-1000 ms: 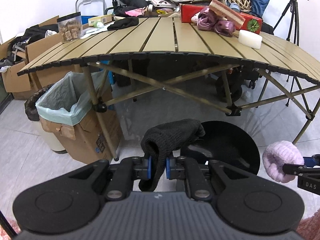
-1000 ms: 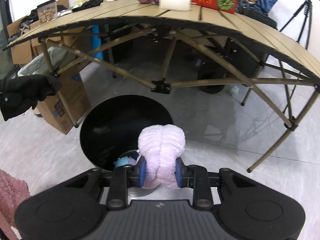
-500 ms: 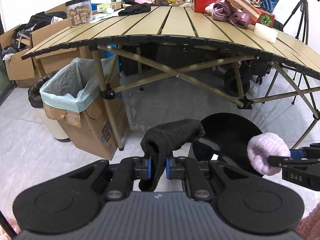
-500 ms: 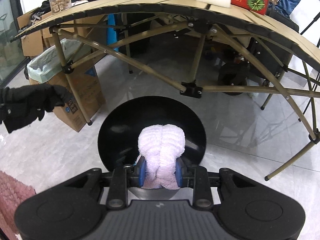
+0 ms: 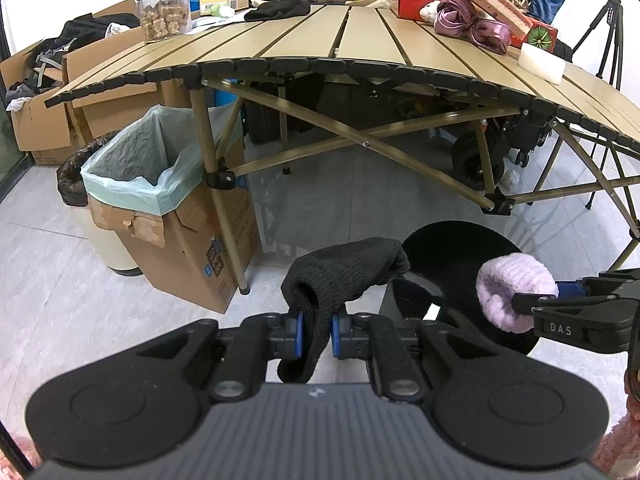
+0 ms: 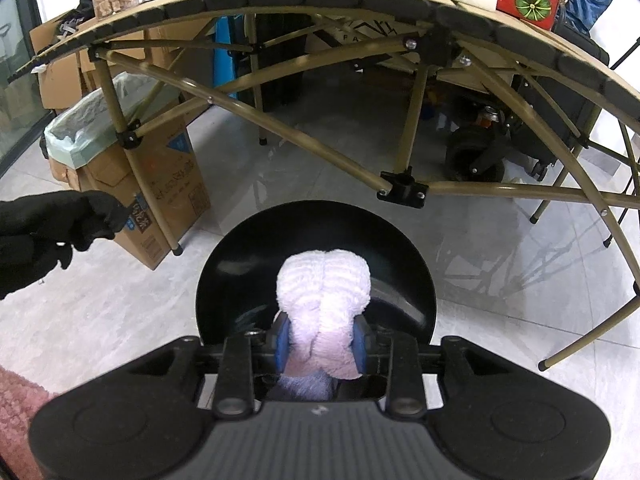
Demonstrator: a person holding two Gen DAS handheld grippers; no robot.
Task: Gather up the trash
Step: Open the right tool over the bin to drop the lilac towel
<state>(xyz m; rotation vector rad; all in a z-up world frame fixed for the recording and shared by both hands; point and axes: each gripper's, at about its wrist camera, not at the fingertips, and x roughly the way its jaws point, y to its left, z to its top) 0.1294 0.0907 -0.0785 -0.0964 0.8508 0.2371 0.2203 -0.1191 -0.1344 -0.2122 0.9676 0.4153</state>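
Observation:
My left gripper [image 5: 316, 332] is shut on a black knit piece [image 5: 344, 272] that droops over and below its blue pads. The same piece shows at the left edge of the right wrist view [image 6: 52, 220]. My right gripper [image 6: 321, 344] holds a lilac fluffy knit piece [image 6: 324, 292] between its pads, right above the round black bin [image 6: 248, 264] on the floor. Its jaws are opening, and the pads still touch the lilac piece. In the left wrist view the right gripper [image 5: 560, 300] carries the lilac piece [image 5: 512, 280] over the black bin [image 5: 460, 240].
A folding slatted table [image 5: 360, 48] loaded with boxes, ribbon and a jar stands ahead, its crossed legs [image 6: 404, 192] just behind the bin. A cardboard box lined with a pale green bag [image 5: 132, 168] sits by the left table leg. A pink rug [image 6: 16, 400] lies at the near left.
The right gripper has carried the lilac piece forward over the black bin, and its pads stand slightly wider. The left gripper keeps its grip on the black knit piece in about the same place.

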